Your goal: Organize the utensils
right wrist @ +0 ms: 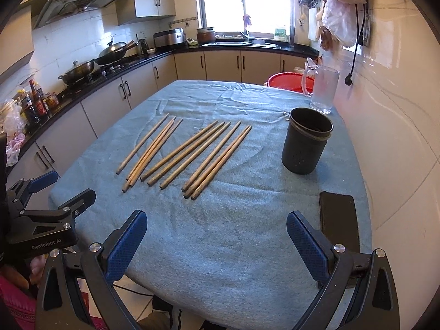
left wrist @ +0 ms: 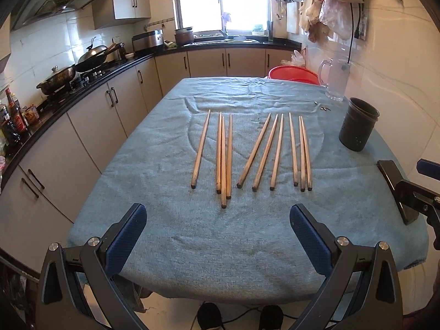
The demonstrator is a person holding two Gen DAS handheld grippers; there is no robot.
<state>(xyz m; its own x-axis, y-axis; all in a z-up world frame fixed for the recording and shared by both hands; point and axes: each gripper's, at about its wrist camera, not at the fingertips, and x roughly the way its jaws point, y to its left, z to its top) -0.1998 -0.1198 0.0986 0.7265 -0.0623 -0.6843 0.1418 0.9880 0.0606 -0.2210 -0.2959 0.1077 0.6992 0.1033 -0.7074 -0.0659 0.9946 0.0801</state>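
1. While both grippers hover over the near edge of the tabletop [left wrist: 170, 247], neither holds anything.
2. Left gripper [left wrist: 218, 236]: its blue-padded jaws stand wide apart above the blue cloth [left wrist: 247, 233], short of the near ends of the chopsticks [left wrist: 250, 151].
3. Right gripper [right wrist: 217, 236]: its jaws are likewise wide apart and empty, over bare cloth near the tabletop's near edge.
4. Ten wooden chopsticks lie flat on the cloth in the middle of the tabletop, roughly side by side and pointing from near to far; some touch or overlap in the left group, and the two at the far right lie together.
5. A dark cylindrical holder [right wrist: 306, 140] stands upright on the cloth to the right of the chopsticks, apart from them, its mouth open upward.
6. A black phone [right wrist: 339, 220] lies flat near the right edge, nearer than the holder.
7. A clear glass pitcher [right wrist: 321, 90] stands upright at the far right corner, beyond the holder.
8. A red basin [left wrist: 291, 73] shows just past the far edge of the tabletop.
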